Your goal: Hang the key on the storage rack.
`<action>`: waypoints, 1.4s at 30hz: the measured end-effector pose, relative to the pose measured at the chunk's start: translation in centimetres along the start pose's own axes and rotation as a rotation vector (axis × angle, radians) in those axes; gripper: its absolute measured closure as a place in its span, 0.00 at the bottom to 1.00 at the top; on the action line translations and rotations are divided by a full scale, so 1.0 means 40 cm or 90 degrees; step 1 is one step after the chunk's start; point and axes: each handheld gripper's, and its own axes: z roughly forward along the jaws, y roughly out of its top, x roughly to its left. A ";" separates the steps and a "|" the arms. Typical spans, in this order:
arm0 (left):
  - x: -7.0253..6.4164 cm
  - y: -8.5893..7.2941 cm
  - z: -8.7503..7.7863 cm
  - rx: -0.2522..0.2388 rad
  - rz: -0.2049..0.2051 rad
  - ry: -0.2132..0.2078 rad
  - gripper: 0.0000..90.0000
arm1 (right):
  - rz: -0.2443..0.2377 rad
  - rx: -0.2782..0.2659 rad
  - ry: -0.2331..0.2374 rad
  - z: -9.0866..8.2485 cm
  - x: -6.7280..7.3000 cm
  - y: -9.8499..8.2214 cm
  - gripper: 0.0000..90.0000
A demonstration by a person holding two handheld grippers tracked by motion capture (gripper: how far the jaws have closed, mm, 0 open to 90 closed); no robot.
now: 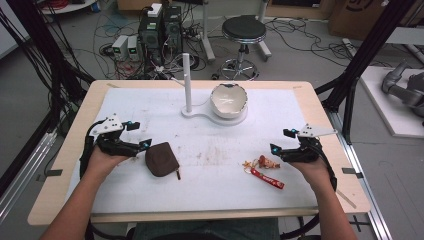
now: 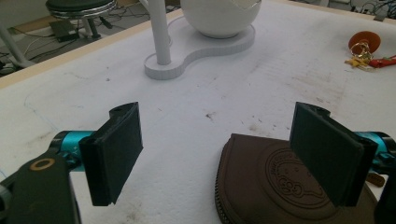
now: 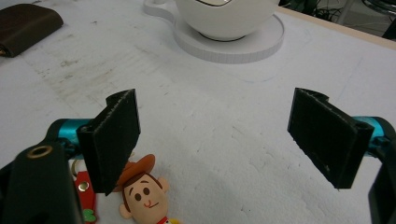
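On the white mat point(image 1: 150, 190) covering the table lie two small things within reach: one brown zip pouch point(image 1: 161, 159) at the near left and one keychain point(image 1: 264, 170) at the near right, made up of a cowboy figure head, a red strap and a metal ring.

The left gripper point(image 1: 141, 135) hovers just left of the pouch, apart from it, its jaws standing wide with nothing between the pads. In the left gripper view the pouch point(image 2: 280, 182) lies low under the right-hand jaw, its round embossed stamp showing, and the keychain point(image 2: 366, 51) sits far off across the mat.

The right gripper point(image 1: 281, 141) hangs just right of the keychain, its jaws spread wide and empty too. In the right gripper view the cowboy head point(image 3: 142, 193) peeks out beside the left-hand jaw, with the red strap point(image 3: 86, 196) next to it; no pad touches either.

At the far middle stands one white stand point(image 1: 200, 114), a single upright post point(image 1: 187, 82) on its left part and one white bowl point(image 1: 229, 100) with a broken, jagged rim on its right part. On the floor beyond the table is one black round stool point(image 1: 243, 30).
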 end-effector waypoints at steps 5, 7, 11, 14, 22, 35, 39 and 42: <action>0.002 -0.001 0.003 0.000 -0.005 0.002 0.19 | -0.002 -0.003 0.005 0.000 -0.001 0.000 0.19; 0.001 0.000 0.003 0.002 -0.002 0.000 0.19 | -0.001 0.000 0.006 -0.002 0.000 -0.001 0.19; -0.001 0.000 0.002 -0.001 -0.003 -0.003 0.19 | -0.015 -0.004 0.011 -0.002 0.006 0.001 0.19; 0.002 -0.002 0.002 0.000 -0.005 -0.003 0.19 | -0.019 0.005 0.014 0.004 0.011 0.002 0.19; 0.003 -0.002 0.001 0.002 -0.005 -0.001 0.19 | -0.030 0.038 0.030 0.024 0.016 -0.002 0.19; -0.002 -0.001 0.005 0.006 0.000 -0.005 0.19 | -0.064 0.163 0.086 0.072 0.047 -0.027 0.19; -0.001 -0.001 0.005 0.004 -0.001 -0.006 0.19 | -0.080 0.146 0.097 0.076 0.058 -0.045 0.19; -0.002 -0.001 0.005 0.003 -0.001 -0.007 0.19 | -0.070 0.159 0.107 0.071 0.052 -0.059 0.19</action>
